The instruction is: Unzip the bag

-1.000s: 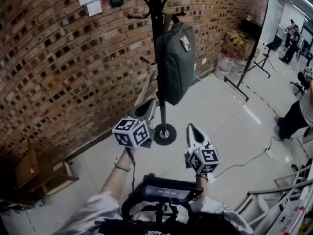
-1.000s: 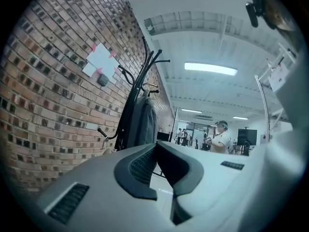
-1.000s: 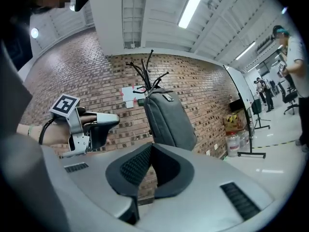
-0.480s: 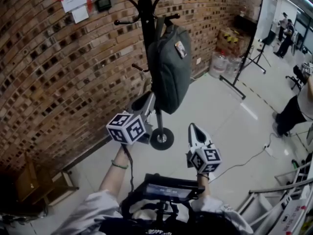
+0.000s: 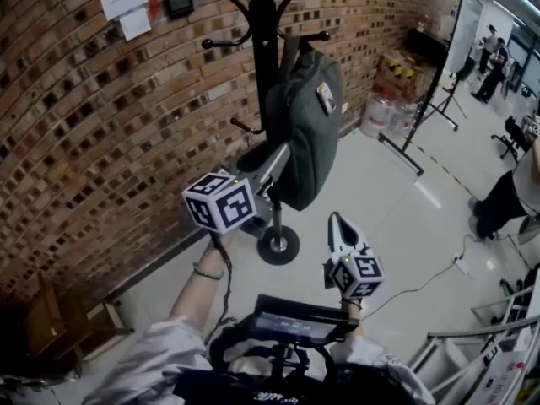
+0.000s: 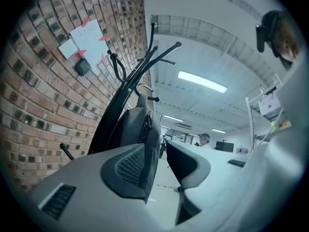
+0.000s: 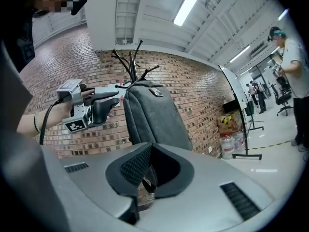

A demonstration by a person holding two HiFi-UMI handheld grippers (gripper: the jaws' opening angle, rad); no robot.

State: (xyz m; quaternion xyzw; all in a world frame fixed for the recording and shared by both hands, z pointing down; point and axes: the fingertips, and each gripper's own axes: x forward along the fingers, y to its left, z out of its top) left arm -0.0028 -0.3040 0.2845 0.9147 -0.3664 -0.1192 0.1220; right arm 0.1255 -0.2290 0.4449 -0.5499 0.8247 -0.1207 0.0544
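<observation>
Hanging by its top loop from a black metal coat stand [image 5: 263,49], the dark grey fabric backpack [image 5: 308,125] sits against the red brick wall [image 5: 101,108] in the head view, clear of the pale grey floor [image 5: 405,218]. The left tongs [image 5: 274,157] are raised on an outstretched forearm [image 5: 202,294] that bears a green wristband, and their tips reach up to the bag's lower left side. The right tongs [image 5: 339,224] sit lower, close to the body, pointing roughly toward the stand's round base and well apart from the bag.

In the left gripper view, the left tongs [image 6: 161,146] are released. Their jaws have just been opening and now stand wide apart. The gap between them shows only floor and the far room. The backpack [image 6: 137,127] rises just behind the left jaw, with a zip pull [image 6: 148,121] showing on its near edge. Whether the jaw touches the fabric cannot be told.

In the right gripper view, the right tongs [image 7: 150,149] are clenched, tips together, with nothing caught in them. They point level at the backpack [image 7: 154,120], which hangs ahead and above. The left tongs show to its left, held level by the hand, jaws parted beside the bag's upper edge.
</observation>
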